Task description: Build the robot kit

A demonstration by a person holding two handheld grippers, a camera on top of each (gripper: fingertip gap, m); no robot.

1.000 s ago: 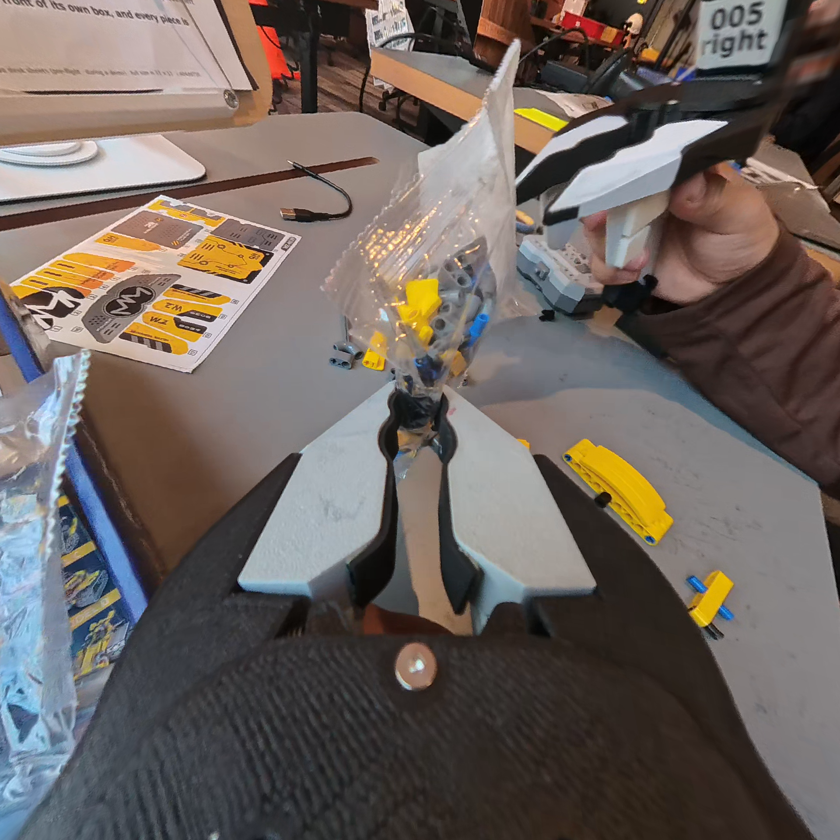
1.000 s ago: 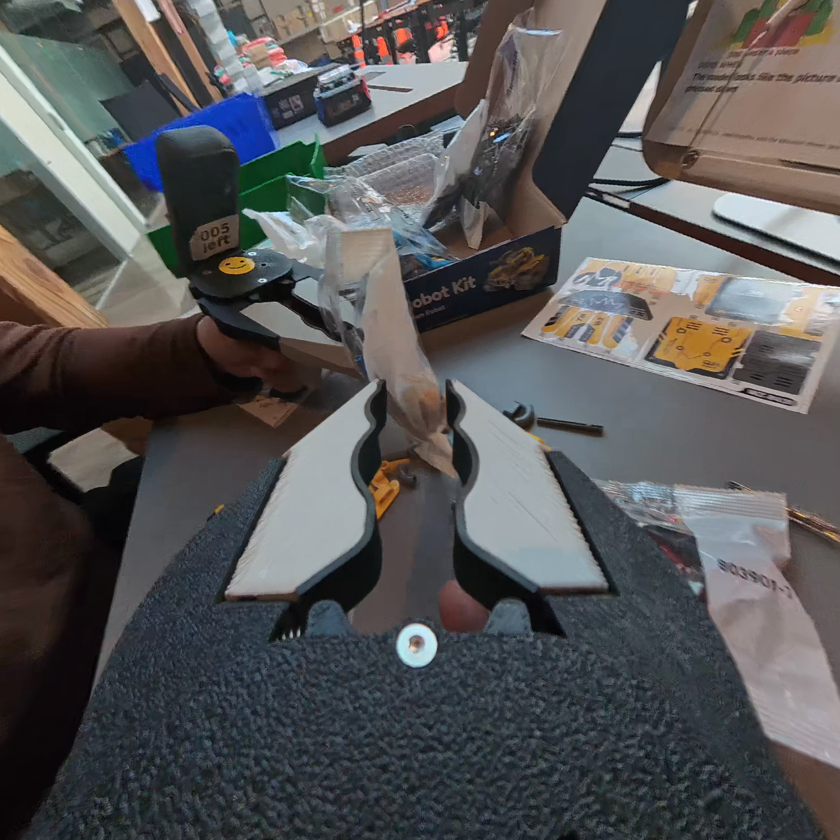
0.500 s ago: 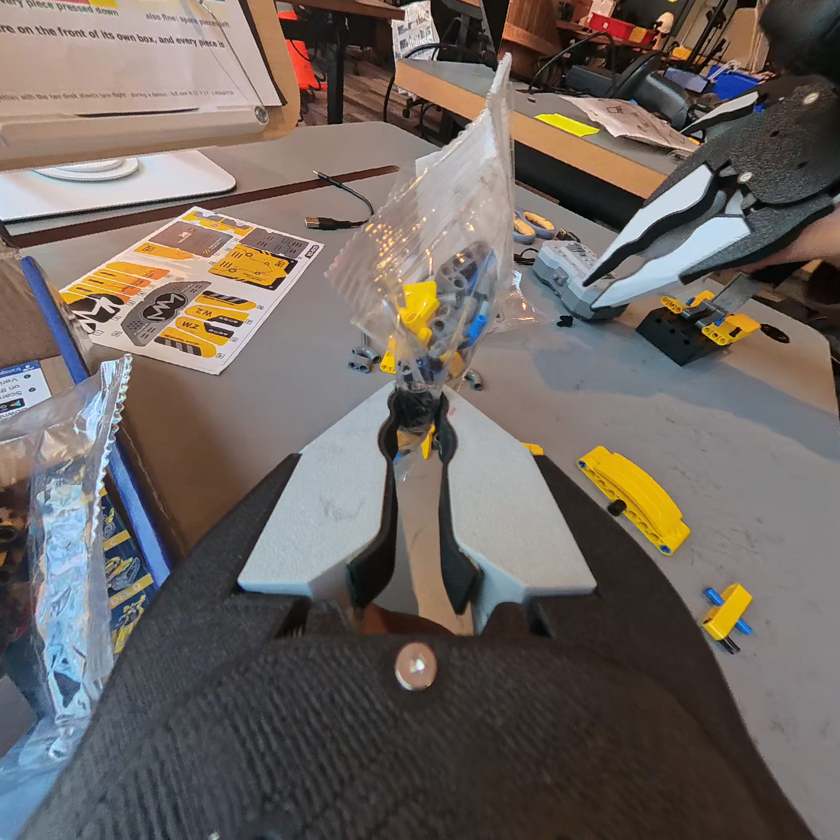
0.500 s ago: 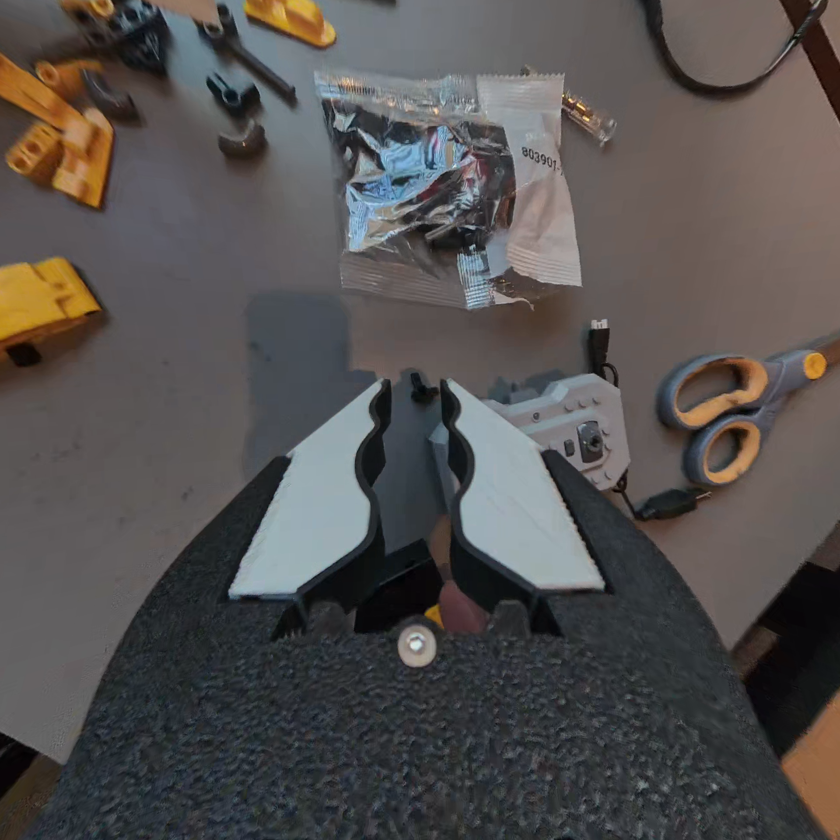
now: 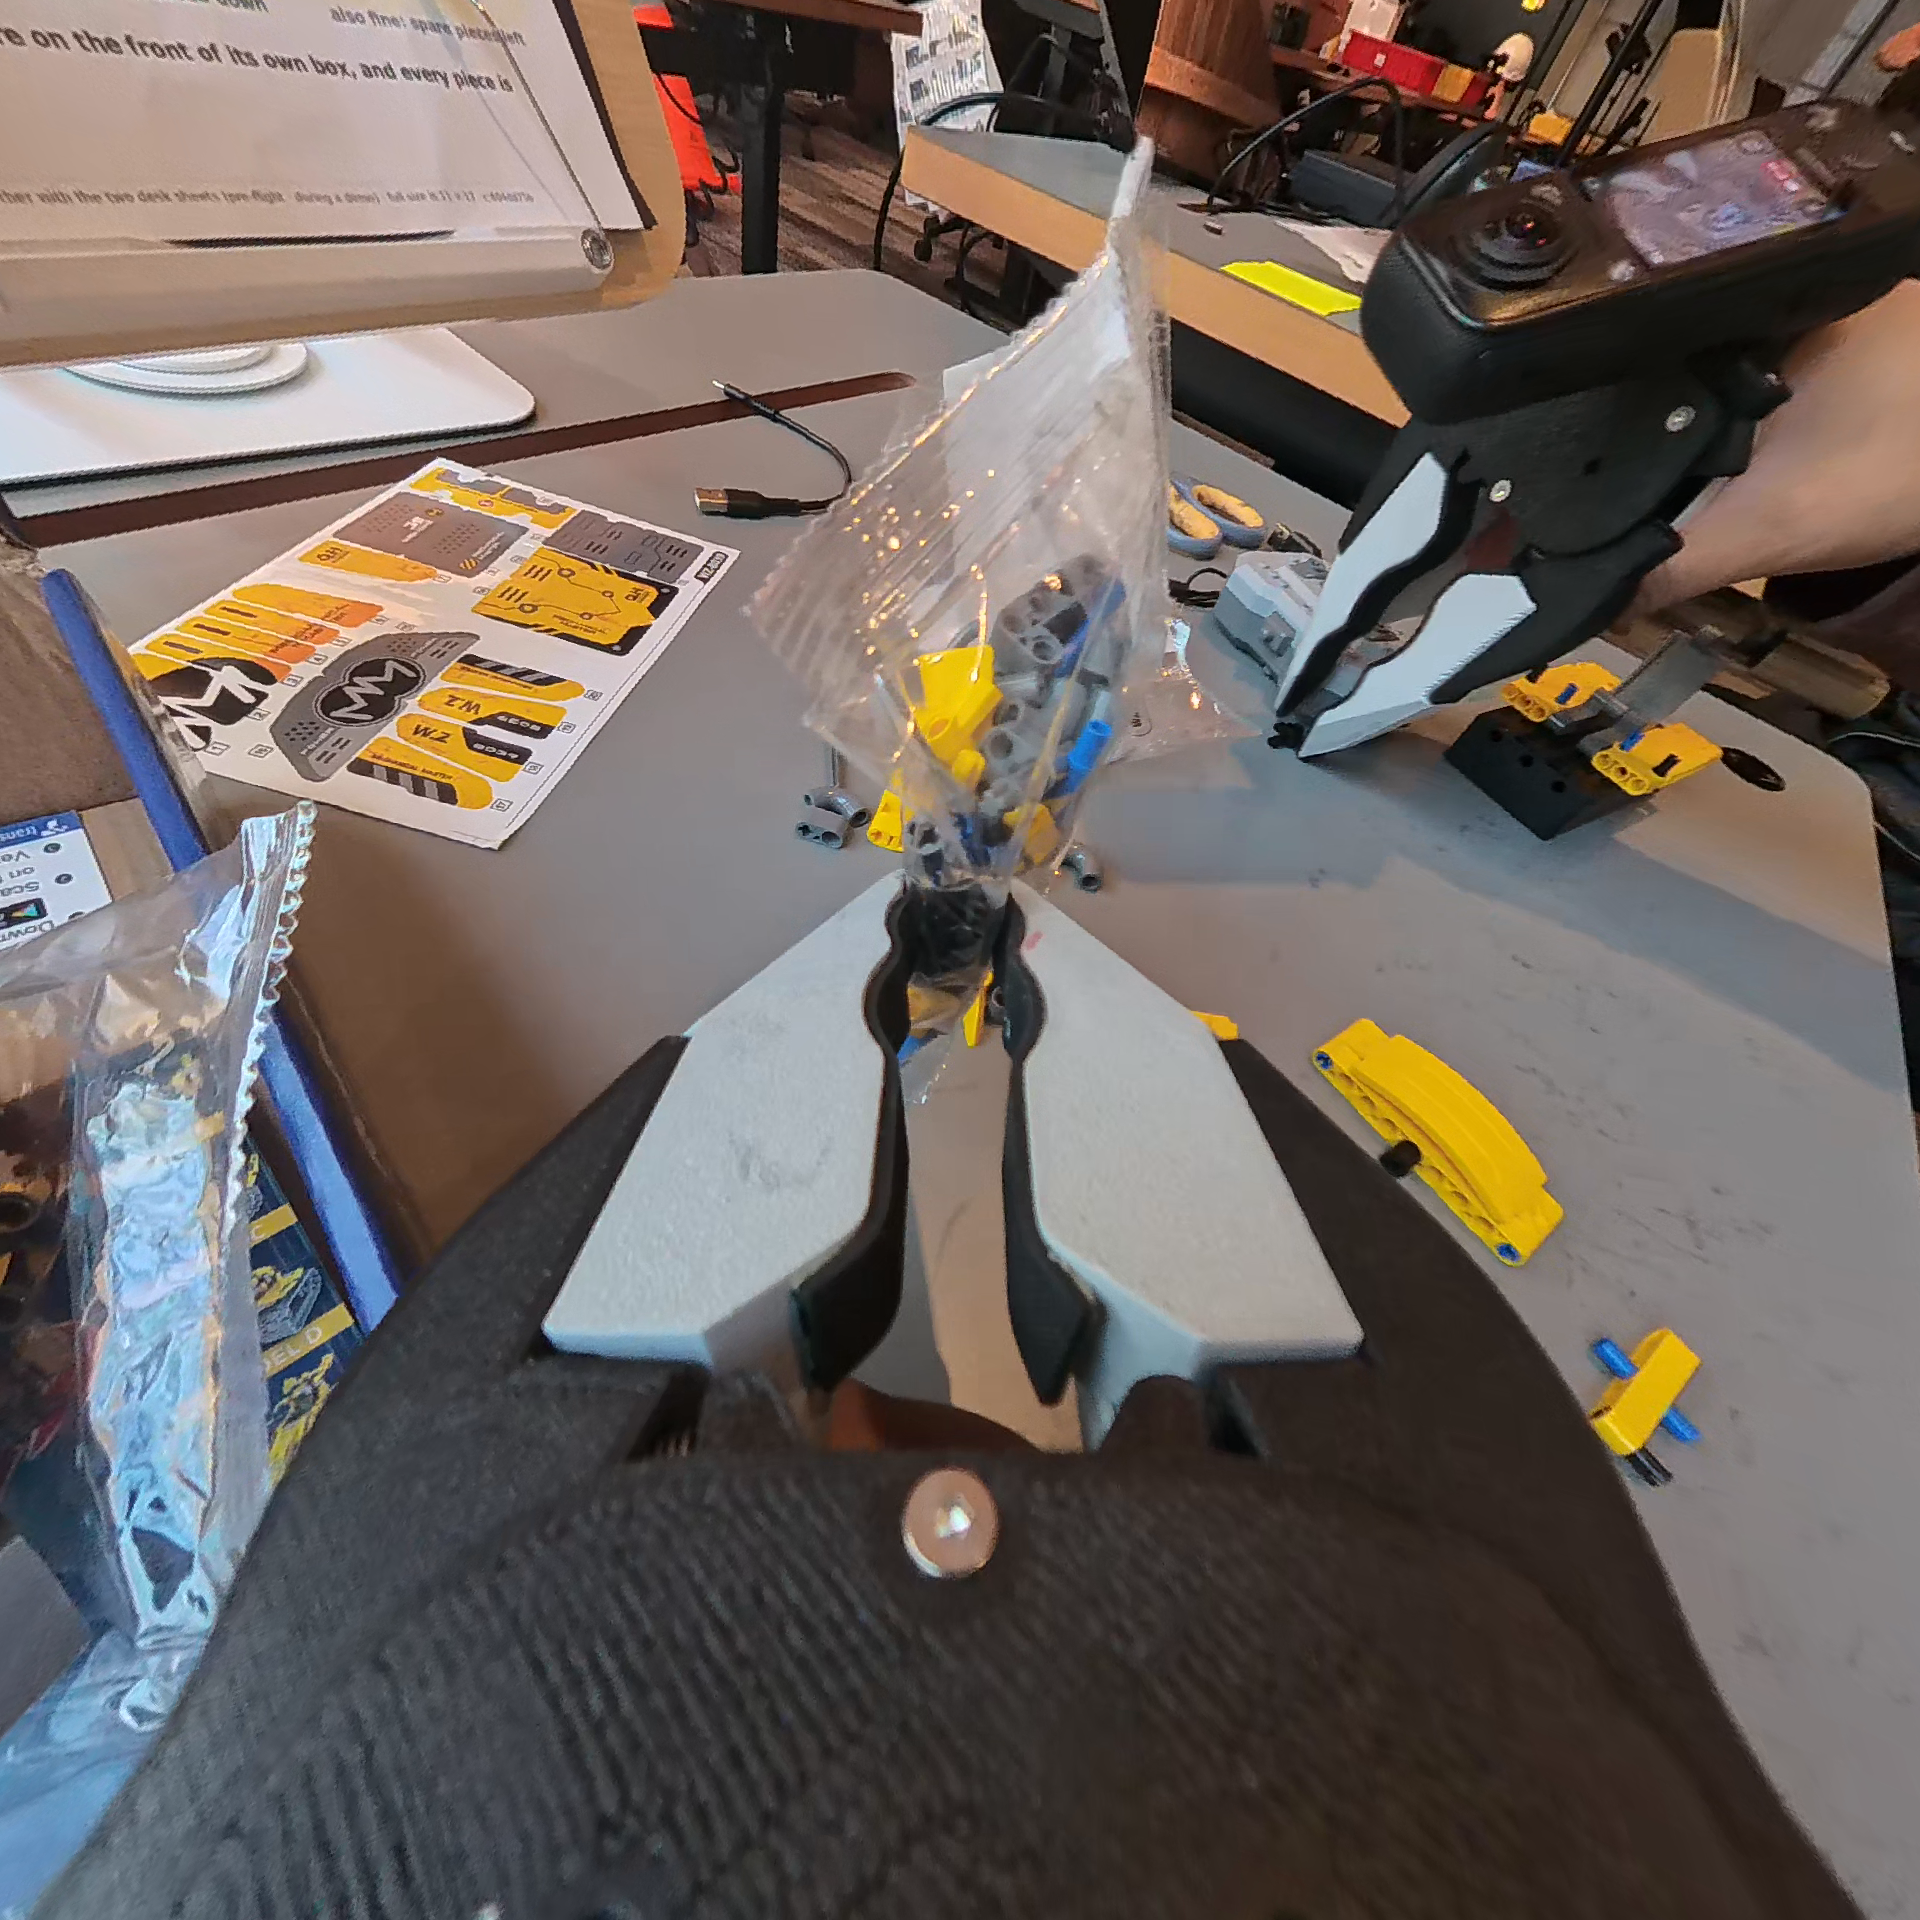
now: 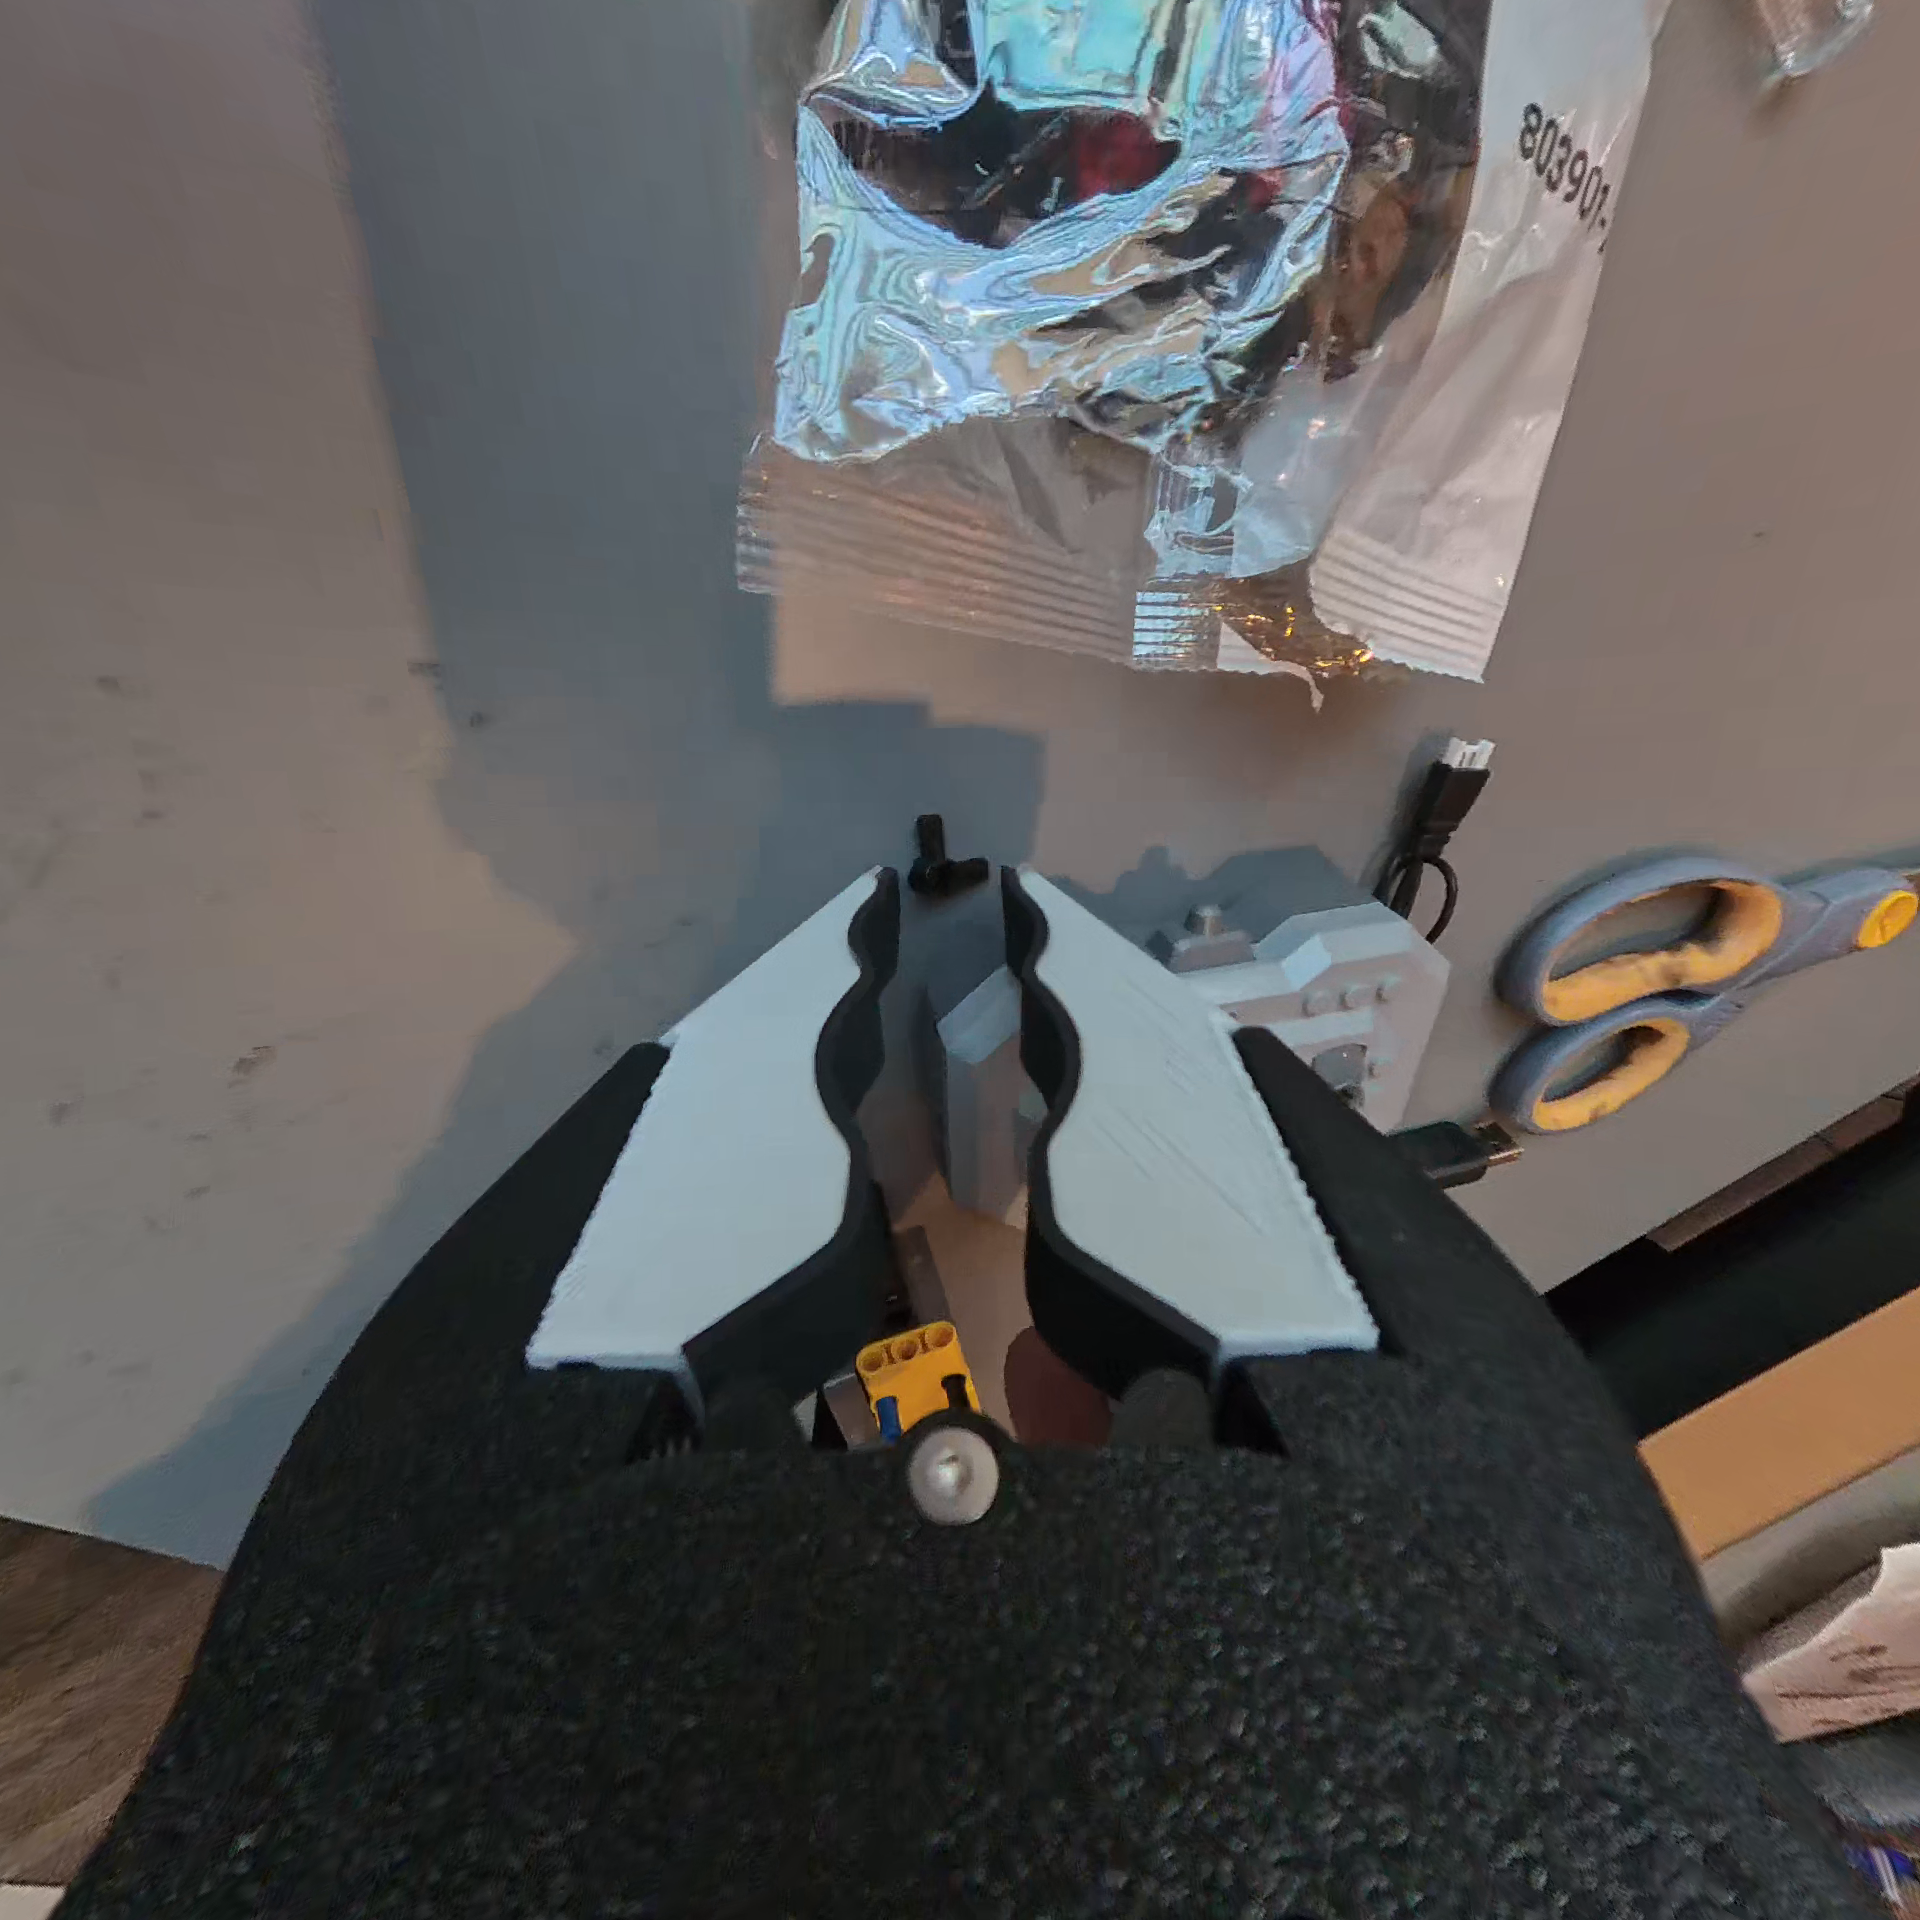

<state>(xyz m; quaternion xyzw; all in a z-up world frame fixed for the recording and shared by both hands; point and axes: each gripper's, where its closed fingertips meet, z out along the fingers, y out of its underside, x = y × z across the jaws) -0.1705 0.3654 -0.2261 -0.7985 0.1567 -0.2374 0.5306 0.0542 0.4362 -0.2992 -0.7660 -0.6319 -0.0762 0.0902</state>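
Note:
My left gripper (image 5: 948, 920) is shut on the lower end of a clear plastic bag (image 5: 997, 499). It holds the bag upright above the grey table (image 5: 1455, 935). Small yellow, grey and blue building pieces sit in the bag's bottom. My right gripper (image 6: 945, 896) is open with a narrow gap and empty, pointing down at the table. A small black pin (image 6: 940, 868) lies on the table just at its fingertips. In the left wrist view the right gripper (image 5: 1294, 740) is held by a hand at the far right, tips at the table.
A grey motor block (image 6: 1340, 987), scissors (image 6: 1662, 997) and a foil bag (image 6: 1091, 260) lie around the right gripper. A black block with yellow pieces (image 5: 1548, 769), a yellow curved piece (image 5: 1439, 1153), a sticker sheet (image 5: 416, 644) and an open box (image 5: 104, 727) are on the table. The grippers' ends are close to 25 centimetres from one another. The right tips stand about 6 centimetres off the grey motor block (image 6: 1340, 987). Look for it in the left wrist view (image 5: 1272, 579) too.
The right gripper has swung away from the clear bag and gone down to the table, closing in on the black pin. The left gripper still holds the bag, nearly still.

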